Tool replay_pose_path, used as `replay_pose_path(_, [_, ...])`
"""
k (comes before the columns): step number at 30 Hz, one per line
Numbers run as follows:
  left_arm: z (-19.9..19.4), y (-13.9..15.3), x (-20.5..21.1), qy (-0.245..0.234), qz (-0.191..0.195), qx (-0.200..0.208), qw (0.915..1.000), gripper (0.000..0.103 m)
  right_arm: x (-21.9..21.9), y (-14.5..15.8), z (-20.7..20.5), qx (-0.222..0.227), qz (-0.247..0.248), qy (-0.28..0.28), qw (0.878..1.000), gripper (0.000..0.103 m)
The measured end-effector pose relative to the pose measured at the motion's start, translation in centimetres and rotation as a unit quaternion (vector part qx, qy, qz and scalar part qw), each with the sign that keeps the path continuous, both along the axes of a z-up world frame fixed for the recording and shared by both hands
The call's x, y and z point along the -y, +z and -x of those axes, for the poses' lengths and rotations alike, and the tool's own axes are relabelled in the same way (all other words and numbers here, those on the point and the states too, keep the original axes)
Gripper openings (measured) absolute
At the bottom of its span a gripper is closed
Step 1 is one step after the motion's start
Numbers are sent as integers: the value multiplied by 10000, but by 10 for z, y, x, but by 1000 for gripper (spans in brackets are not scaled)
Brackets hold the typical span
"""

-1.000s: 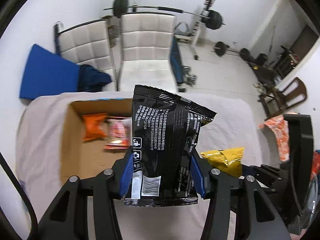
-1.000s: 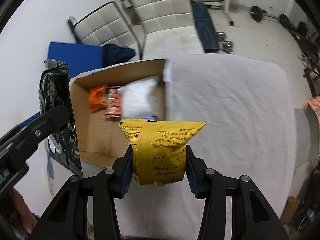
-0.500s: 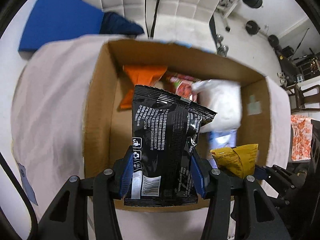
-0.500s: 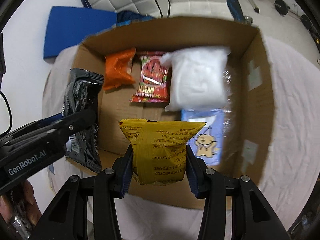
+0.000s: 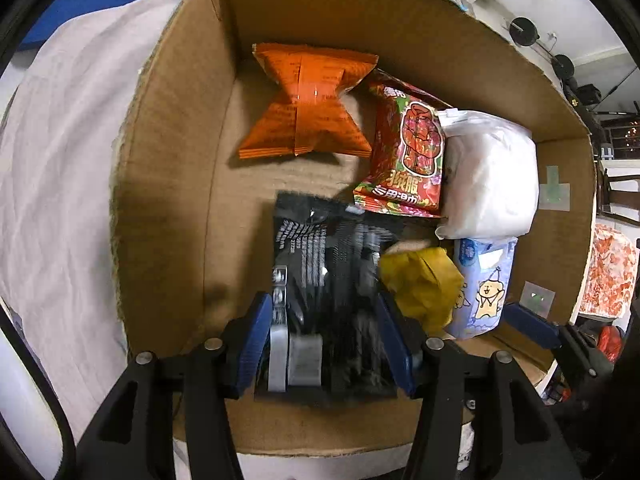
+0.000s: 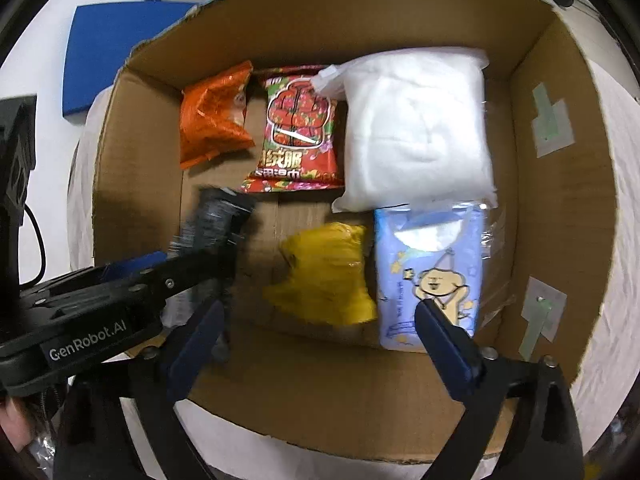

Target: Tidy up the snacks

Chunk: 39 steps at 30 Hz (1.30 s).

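Two grippers hung over the cardboard box (image 6: 560,208): right gripper (image 6: 320,332) gaped empty above the yellow packet (image 6: 324,276) inside; left gripper (image 5: 326,332) gripped the black packet (image 5: 328,280), best released low beside it.

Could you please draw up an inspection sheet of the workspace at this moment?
Surface: table under a white cloth.
Job's things: cardboard box holds an orange pack, red pack, white bag, blue cartoon pack, yellow pack and black pack.
Clutter: nothing seen.
Grippers: left gripper has its fingers beside the black pack, which is blurred, so the grip is unclear; right gripper open, empty.
Cables: black cable at the left.
Surroundings: blue mat, weight plates.
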<state>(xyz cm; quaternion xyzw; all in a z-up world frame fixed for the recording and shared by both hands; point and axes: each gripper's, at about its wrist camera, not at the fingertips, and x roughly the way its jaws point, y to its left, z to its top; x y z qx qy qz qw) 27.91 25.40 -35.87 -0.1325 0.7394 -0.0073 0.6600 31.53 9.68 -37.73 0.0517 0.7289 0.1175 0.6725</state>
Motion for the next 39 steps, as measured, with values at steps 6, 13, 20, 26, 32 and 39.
replay_pose_path(6, [8, 31, 11, -106, -284, 381, 9988, 61, 11, 15, 3, 192, 256, -50, 9995, 102])
replay_pose_path(13, [32, 85, 23, -187, -664, 1163, 9908, 77, 40, 55, 25, 552, 698, -226, 9958, 103])
replay_pose_path(20, [42, 120, 29, -151, -872, 1572, 9836, 100, 62, 99, 44, 884, 809, -356, 9922, 103])
replay_pose_path(26, [52, 141, 29, -145, -950, 1768, 9795, 101, 69, 124, 53, 1050, 818, -409, 9902, 103])
replay_pose_path(32, [69, 171, 31, -83, -1021, 2027, 9739, 101, 72, 150, 68, 1192, 671, -405, 9898, 103])
replay_pose_path(39, [117, 243, 45, 43, -1275, 2633, 9562, 101, 82, 226, 123, 1717, 403, -446, 9833, 103])
